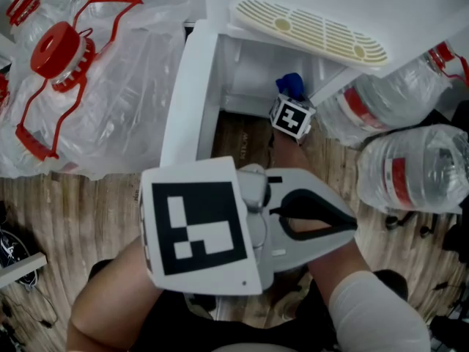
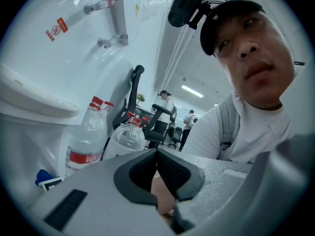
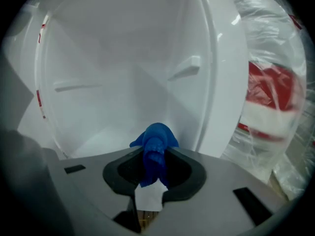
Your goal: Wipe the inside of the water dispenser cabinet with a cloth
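Note:
The white water dispenser's cabinet stands open low down, its door swung out to the left. My right gripper reaches into the opening, shut on a bunched blue cloth. In the right gripper view the cloth sticks out between the jaws of that gripper, just above the bare white cabinet floor. My left gripper is held high, close under my head and away from the cabinet. The left gripper view shows it shut on nothing and pointing up at a person.
A slotted drip tray juts out above the cabinet. Two full water bottles lie on the wooden floor at the right. Empty red-capped jugs in a clear plastic bag crowd the left, beside the door. Office chairs and people are far behind.

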`<state>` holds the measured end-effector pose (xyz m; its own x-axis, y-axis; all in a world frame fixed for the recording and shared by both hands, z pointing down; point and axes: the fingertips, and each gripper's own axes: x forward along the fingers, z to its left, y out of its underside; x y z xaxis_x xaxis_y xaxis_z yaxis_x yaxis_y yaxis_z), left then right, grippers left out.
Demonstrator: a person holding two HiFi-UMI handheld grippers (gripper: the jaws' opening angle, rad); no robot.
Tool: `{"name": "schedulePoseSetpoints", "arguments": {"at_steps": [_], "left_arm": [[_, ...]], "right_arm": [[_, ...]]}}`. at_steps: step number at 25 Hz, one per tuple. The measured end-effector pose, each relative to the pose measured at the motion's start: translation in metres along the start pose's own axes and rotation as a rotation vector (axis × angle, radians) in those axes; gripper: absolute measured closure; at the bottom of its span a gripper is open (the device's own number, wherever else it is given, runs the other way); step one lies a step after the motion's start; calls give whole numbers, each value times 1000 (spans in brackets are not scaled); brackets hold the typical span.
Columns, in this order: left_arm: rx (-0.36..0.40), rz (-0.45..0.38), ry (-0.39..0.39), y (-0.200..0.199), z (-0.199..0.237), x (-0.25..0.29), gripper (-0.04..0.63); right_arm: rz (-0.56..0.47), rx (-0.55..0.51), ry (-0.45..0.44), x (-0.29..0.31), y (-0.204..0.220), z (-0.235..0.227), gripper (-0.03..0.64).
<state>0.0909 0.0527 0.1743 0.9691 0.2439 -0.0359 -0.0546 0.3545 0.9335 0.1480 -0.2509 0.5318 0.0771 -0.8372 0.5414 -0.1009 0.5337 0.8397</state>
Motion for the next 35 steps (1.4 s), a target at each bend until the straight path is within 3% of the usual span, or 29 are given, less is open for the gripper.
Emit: {"name": "schedulePoseSetpoints", "arguments": {"at_steps": [5,11,19,25,35], "left_arm": [[-5,2,-2,1,0,-1,592],[-7,-1,4,0,-1,1,592],[-13,-12,16,-2,-3,-2,592],[-16,-21,26,-4,-3,-1,592],[-14,-17,27,-3,-4,-2,592]], "right_arm": [[-14,24,8,-21,1,-5,531],[-103,54,-26,-27,-43,9,531],[-99,150,50,8,-79,-4,531],[-103,198,89,5,-80,-9,532],[-152,289,75,-47,-52,-22,532]]}}
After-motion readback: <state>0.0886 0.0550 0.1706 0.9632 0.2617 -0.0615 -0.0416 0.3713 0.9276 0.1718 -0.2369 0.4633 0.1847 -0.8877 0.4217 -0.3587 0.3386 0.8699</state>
